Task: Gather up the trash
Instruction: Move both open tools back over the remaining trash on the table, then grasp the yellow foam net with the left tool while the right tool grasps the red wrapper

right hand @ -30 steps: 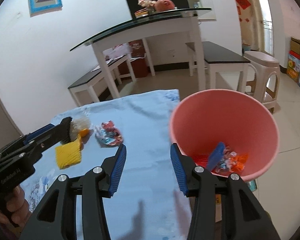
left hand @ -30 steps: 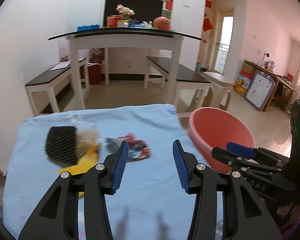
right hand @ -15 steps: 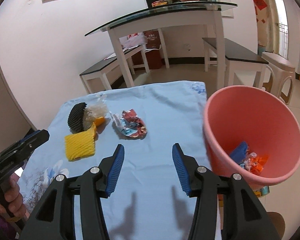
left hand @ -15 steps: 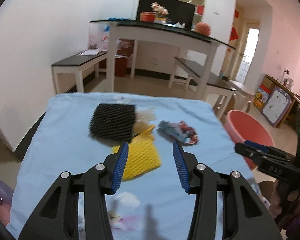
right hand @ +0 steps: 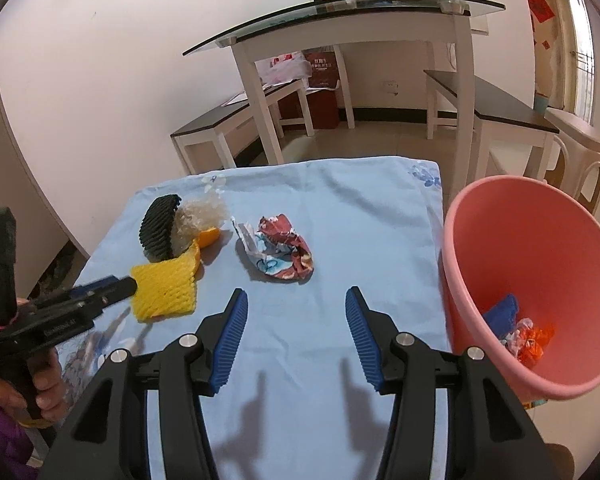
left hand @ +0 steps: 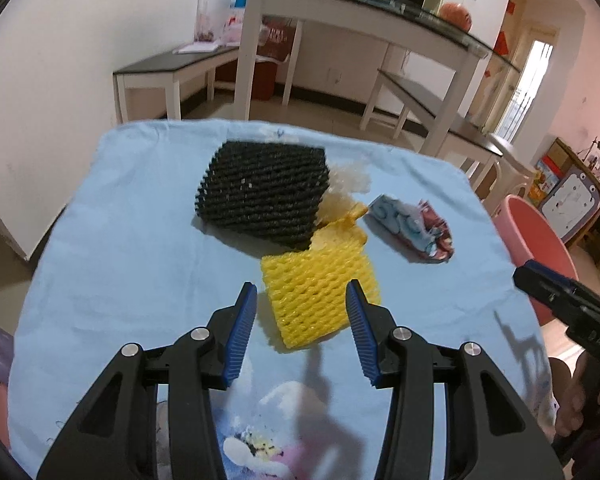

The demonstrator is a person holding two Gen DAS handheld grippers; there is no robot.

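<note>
A yellow foam net (left hand: 320, 290) lies on the blue cloth (left hand: 140, 240), its near end between the tips of my open left gripper (left hand: 302, 312). It also shows in the right wrist view (right hand: 165, 290), with the left gripper (right hand: 112, 290) at its left edge. Behind it lie a black foam net (left hand: 262, 194) (right hand: 159, 226), a clear plastic scrap (right hand: 202, 214), orange peel (right hand: 209, 237) and a crumpled colourful wrapper (left hand: 414, 228) (right hand: 278, 254). My right gripper (right hand: 296, 322) is open and empty, short of the wrapper. The pink bin (right hand: 540, 264) stands at the cloth's right edge.
The bin holds a blue piece and orange wrappers (right hand: 516, 332). Behind the cloth stand a glass-topped white table (right hand: 348, 16), two dark benches (right hand: 236, 120) and a plastic stool (right hand: 580, 148). A white wall is at the left.
My left gripper has swung left, away from the bin, and moved down to the yellow foam net. My right gripper has pulled back left from over the bin to the cloth.
</note>
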